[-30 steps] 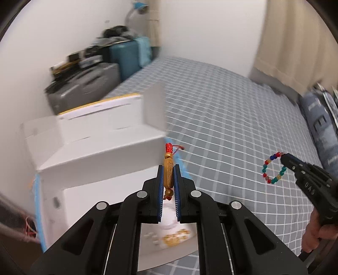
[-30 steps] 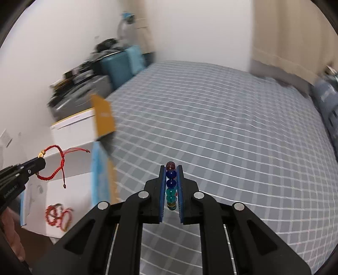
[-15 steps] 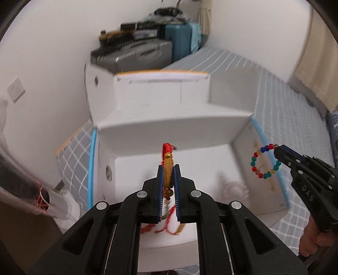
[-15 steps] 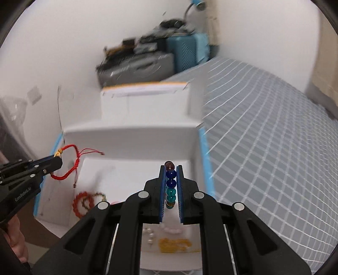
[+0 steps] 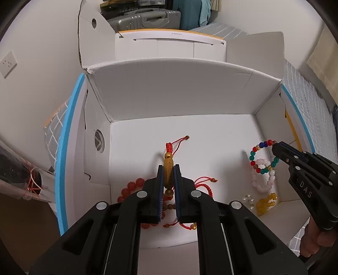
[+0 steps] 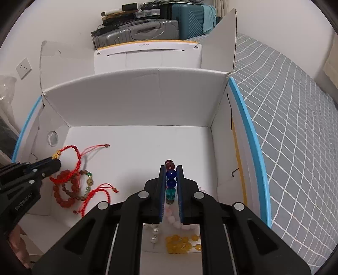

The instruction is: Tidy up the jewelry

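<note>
My left gripper (image 5: 168, 169) is shut on a red cord bracelet with a gold charm (image 5: 168, 176) and holds it inside the open white cardboard box (image 5: 169, 84), over its left half; it also shows in the right wrist view (image 6: 69, 154). My right gripper (image 6: 170, 168) is shut on a multicoloured bead bracelet (image 6: 170, 179) and holds it over the box's right half; the bracelet also shows in the left wrist view (image 5: 256, 154). On the box floor lie red bead bracelets (image 6: 65, 190), a red cord bracelet (image 6: 97, 196), a pink bead bracelet (image 5: 262, 182), yellow beads (image 6: 181, 243) and pearls (image 6: 154, 234).
The box stands on a bed with a grey checked cover (image 6: 285, 127), its flaps raised. Behind it is another white box (image 6: 147, 55), then grey (image 6: 137, 31) and teal (image 6: 190, 19) suitcases against the wall. A clear plastic bag (image 5: 19, 177) lies left of the box.
Both grippers have swung from above the bed to over the box and lowered into it, each still holding its bracelet. The box now fills both views.
</note>
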The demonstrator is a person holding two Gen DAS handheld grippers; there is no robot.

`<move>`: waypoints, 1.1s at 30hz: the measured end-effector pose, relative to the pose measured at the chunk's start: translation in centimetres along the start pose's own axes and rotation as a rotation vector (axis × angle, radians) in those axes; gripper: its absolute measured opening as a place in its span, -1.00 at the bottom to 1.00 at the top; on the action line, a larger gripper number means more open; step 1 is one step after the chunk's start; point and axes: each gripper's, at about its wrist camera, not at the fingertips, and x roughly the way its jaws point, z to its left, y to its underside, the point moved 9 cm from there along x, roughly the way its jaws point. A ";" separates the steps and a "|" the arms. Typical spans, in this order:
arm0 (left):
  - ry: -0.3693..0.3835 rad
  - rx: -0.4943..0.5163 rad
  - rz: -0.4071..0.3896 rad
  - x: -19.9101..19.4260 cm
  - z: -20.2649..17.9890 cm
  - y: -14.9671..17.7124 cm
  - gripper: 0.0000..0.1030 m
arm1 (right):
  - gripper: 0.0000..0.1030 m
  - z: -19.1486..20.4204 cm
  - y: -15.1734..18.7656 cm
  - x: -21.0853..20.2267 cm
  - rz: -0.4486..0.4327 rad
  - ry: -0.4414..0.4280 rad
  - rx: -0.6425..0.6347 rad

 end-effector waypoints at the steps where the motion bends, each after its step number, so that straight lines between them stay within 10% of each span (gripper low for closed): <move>1: -0.003 0.000 0.001 0.1 0.0 0.0 -0.82 | -0.78 0.0 0.0 -0.1 -0.001 -0.007 0.005; 6: -0.011 -0.012 -0.001 0.2 0.6 -0.1 -0.77 | -0.27 0.0 -0.4 -1.1 -0.027 -0.037 0.009; 10: -0.041 -0.012 -0.087 -2.2 1.0 -0.3 0.26 | 0.40 0.0 -0.8 -3.4 -0.099 -0.048 0.014; 15: -0.053 -0.011 -0.189 -6.1 0.8 0.1 0.81 | 0.83 -1.1 -0.6 -7.7 -0.212 -0.026 0.020; 33: -0.023 -0.012 -0.373 -12.8 -0.9 6.4 0.89 | 0.85 -2.4 6.9 -14.5 -0.310 0.047 -0.014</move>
